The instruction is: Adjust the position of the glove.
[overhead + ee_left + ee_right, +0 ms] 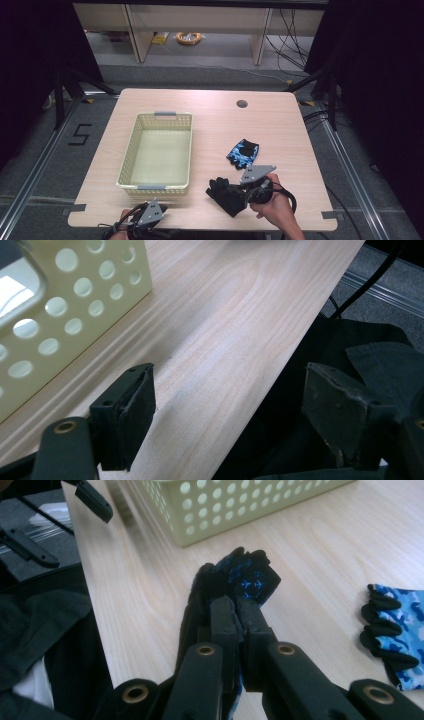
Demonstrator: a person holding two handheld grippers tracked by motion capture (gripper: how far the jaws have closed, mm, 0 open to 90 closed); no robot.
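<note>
Right gripper [239,611]: its two black jaws are pressed together on a dark glove [235,575], pinching a fold of fabric; the glove's blue-dotted palm bunches up just beyond the fingertips.
Glove held: in the high view it hangs and drapes from the right gripper [239,192] toward the person's left, its lower part apparently brushing the table [210,107] near the front edge.
Second glove [243,152]: blue camouflage pattern with black fingers, lying flat on the table beyond the right fingertips, apart from them.
Basket [156,186]: pale perforated plastic, empty, to the left of the clamped glove and past the left fingertips.
Left gripper [227,412]: jaws stand wide apart with nothing between them, hovering over the front edge of the table, the basket wall [75,295] just ahead and to one side.
Step in hand: judging by the layout, the held glove is being lifted for the basket.
How to do it well: keep the pinch firm, since only a thin fold is caught; raise the glove until its trailing fingers clear the basket rim, carry it over the open middle, then part the jaws.
Risk: the limp fabric could snag on the rim or slip out.
</note>
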